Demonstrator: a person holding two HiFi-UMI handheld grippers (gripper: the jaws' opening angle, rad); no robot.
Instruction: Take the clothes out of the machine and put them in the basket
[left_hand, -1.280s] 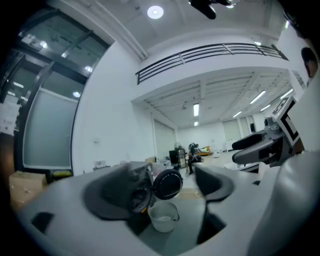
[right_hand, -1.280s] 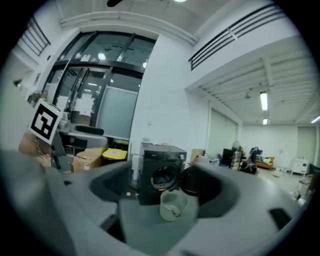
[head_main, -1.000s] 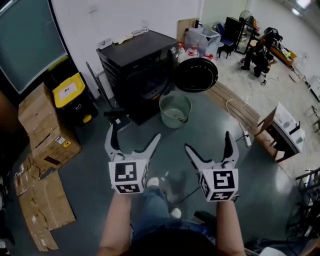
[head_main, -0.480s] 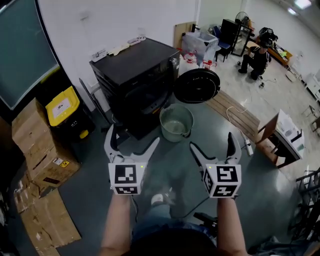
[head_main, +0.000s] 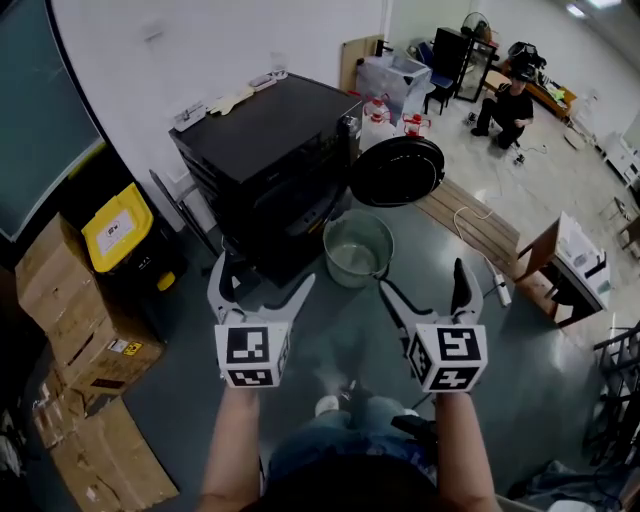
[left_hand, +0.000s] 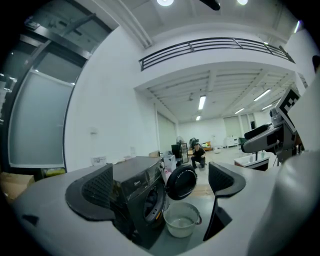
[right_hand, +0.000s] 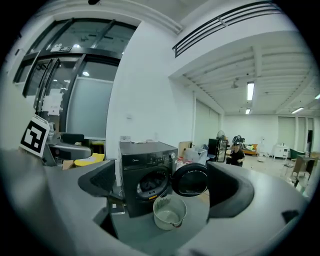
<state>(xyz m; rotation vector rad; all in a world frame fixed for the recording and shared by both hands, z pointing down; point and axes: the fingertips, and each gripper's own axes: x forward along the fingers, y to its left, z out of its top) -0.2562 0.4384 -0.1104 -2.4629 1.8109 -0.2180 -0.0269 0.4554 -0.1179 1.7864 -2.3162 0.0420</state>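
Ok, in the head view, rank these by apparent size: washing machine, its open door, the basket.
1. washing machine, by far.
2. open door.
3. basket, nearly the door's size, so that order is unsure.

A small pale brand word is showing on the front panel of the black front-loading washing machine (right_hand: 145, 165), seeming to read "Midea" (too small to be sure). A white label (head_main: 117, 227) on the yellow bin lid (head_main: 100, 215) and a yellow-and-black sticker (head_main: 130, 348) on a brown cardboard box (head_main: 90, 335) are showing print too blurred to read.

Grey tools (head_main: 262, 275), black-white marker cubes (head_main: 250, 352); jeans (head_main: 340, 440), probably.
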